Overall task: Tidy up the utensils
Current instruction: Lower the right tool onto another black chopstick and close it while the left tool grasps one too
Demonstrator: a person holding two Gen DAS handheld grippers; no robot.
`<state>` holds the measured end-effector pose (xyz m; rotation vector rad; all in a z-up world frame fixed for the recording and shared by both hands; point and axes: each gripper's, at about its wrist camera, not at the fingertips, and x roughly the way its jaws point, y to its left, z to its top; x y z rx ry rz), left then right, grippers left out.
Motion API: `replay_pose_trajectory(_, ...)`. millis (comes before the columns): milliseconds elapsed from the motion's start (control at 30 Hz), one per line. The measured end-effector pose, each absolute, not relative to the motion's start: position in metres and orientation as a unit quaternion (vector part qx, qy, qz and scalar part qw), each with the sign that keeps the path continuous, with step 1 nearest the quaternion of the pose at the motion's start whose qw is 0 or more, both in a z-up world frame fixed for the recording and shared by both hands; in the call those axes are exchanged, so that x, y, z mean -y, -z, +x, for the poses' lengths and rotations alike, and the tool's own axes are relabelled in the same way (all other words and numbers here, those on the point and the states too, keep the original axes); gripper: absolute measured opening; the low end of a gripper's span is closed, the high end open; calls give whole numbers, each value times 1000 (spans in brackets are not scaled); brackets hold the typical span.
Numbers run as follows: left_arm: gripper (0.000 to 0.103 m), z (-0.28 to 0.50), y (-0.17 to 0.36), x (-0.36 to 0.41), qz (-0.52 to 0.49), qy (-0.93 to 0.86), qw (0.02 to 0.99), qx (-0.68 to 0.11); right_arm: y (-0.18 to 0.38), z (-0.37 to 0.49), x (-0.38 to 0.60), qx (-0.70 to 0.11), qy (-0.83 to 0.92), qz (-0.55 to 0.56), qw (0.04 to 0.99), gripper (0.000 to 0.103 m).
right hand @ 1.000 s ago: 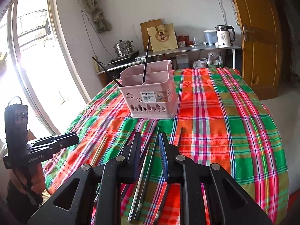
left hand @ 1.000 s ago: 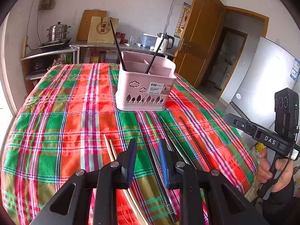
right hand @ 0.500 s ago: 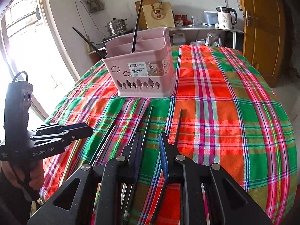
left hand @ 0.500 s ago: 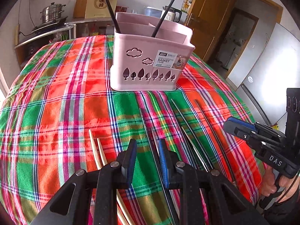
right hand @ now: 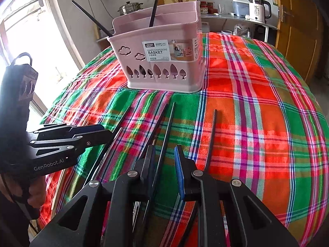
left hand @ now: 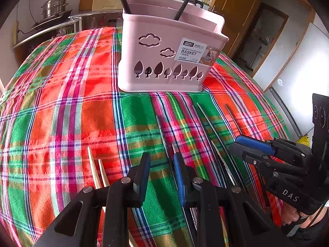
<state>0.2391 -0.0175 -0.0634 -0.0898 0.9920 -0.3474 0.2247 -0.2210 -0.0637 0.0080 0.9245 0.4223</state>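
Note:
A pink divided chopstick basket point(left hand: 164, 61) point(right hand: 164, 61) stands on the plaid tablecloth with two black chopsticks point(left hand: 185, 0) upright in it. Several dark and metal chopsticks point(left hand: 213, 135) point(right hand: 167, 127) lie in front of it. Two wooden chopsticks point(left hand: 96, 168) lie at the left. My left gripper point(left hand: 161, 175) is open and empty, low over the cloth beside a metal chopstick point(left hand: 164, 142). My right gripper point(right hand: 164, 164) is open and empty, low over the dark chopsticks; it also shows in the left wrist view point(left hand: 244, 150).
The table point(right hand: 267, 123) is round with a red-green plaid cloth, its edges falling away on all sides. A shelf with a steel pot point(left hand: 55, 6) and a kettle point(right hand: 257, 8) stands behind. A wooden door point(right hand: 298, 30) is at the right, a window point(right hand: 24, 41) at the left.
Both grippers have moved forward and down toward the chopsticks on the cloth, nearer the basket. Both stay open and empty.

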Motion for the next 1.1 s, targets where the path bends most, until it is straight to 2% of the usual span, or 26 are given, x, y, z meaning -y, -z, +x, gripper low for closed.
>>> replay_pose_trajectory(833, 23, 239, 63, 35, 39, 129, 868, -477, 70, 239, 213, -468, -175, -22, 866, 19)
replay_pose_trajectory(900, 22, 239, 63, 35, 38, 128, 869, -476, 71, 241, 211, -469, -172, -28, 866, 19)
replay_pose_trajectory(967, 13, 240, 63, 33, 37, 125, 871, -474, 70, 244, 209, -471, -168, -29, 866, 19)
replay_pose_trajectory(1100, 10, 244, 62, 25, 18, 131, 868, -479, 70, 250, 207, -475, -164, -35, 864, 19)
